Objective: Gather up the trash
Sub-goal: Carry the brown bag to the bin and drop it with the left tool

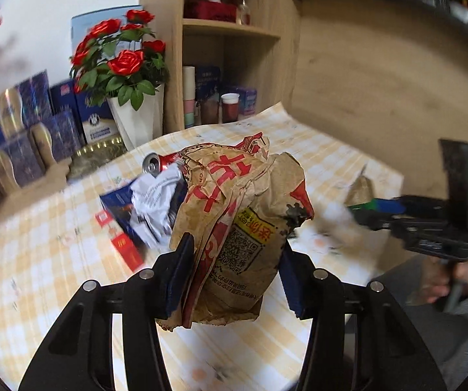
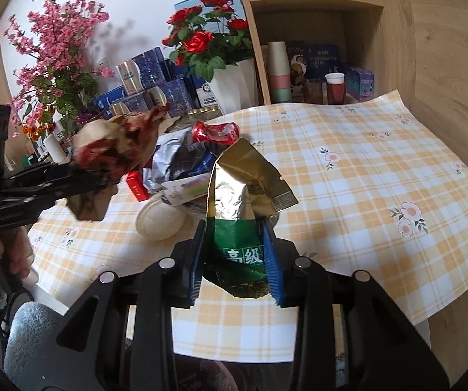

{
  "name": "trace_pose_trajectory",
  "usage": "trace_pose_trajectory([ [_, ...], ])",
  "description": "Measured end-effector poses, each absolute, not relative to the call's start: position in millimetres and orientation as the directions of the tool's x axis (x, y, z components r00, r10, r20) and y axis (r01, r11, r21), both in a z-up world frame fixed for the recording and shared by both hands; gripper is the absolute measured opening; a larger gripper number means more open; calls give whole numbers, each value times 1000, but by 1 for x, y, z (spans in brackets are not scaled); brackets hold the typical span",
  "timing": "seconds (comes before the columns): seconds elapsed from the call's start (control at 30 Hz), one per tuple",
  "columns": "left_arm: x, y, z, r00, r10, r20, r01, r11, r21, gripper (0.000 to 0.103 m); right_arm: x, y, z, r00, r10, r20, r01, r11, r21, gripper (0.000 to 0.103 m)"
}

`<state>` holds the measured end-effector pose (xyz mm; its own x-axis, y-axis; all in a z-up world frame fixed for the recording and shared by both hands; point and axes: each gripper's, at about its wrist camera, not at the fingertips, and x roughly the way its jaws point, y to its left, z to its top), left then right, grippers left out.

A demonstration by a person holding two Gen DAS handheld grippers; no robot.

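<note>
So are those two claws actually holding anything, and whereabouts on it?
Yes. The left claw pinches a crumpled brown paper bag near its lower end. The right claw grips a green and gold foil packet by its green bottom part.

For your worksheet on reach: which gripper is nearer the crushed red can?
Left. The left gripper, holding a brown paper bag, is just short of the can; the right gripper, gripping a green packet, sits further back.

One crushed red can; one brown paper bag; one green foil pouch; two flower arrangements.
</note>
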<state>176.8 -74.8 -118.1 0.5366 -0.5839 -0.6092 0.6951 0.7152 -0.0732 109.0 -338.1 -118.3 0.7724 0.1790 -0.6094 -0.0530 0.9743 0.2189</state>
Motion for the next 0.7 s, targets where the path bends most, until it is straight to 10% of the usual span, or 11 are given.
trace_pose_trajectory([
  [0.7, 18, -27, -188, 177, -634, -753, 827, 511, -236, 49, 51, -290, -102, 750, 237, -617, -153, 970, 187, 35],
])
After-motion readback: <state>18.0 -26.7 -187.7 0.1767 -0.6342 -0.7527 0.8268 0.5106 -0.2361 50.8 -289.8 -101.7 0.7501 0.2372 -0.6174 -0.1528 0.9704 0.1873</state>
